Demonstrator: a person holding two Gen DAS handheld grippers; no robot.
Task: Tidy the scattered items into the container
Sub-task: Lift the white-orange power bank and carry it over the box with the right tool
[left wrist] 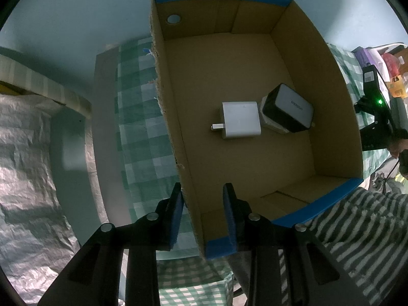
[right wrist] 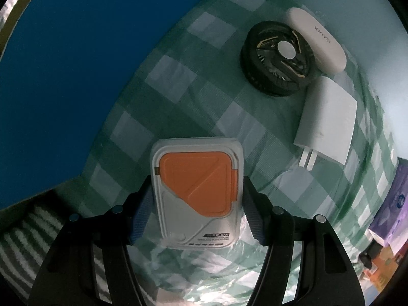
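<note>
The left claw point(left wrist: 204, 214) points straight down over the near left corner of the cardboard box point(left wrist: 339, 81), one finger outside the wall and one inside. The wall edge touches the outer pad, but there is a gap to the inner one, so the wall is straddled, not pinched. On the box floor lie a white charger point(left wrist: 241, 123) and, just beside it, a black charger point(left wrist: 288, 108) with a pale face. The box stands on a green checked cloth point(left wrist: 137, 117) over the tabletop.

The right claw point(right wrist: 197, 204) also points down, its fingers on either side of a white and orange power bank point(right wrist: 197, 193) lying on the cloth. The left pad meets its side and the right pad sits at its edge; whether it presses firmly I cannot tell. Farther off, well apart from the power bank, a black round fan point(right wrist: 279, 58) sits touching a white oblong case point(right wrist: 316, 38) and a white wall plug point(right wrist: 329, 125). The box's blue outer wall point(right wrist: 63, 63) rises close on the left.
</note>
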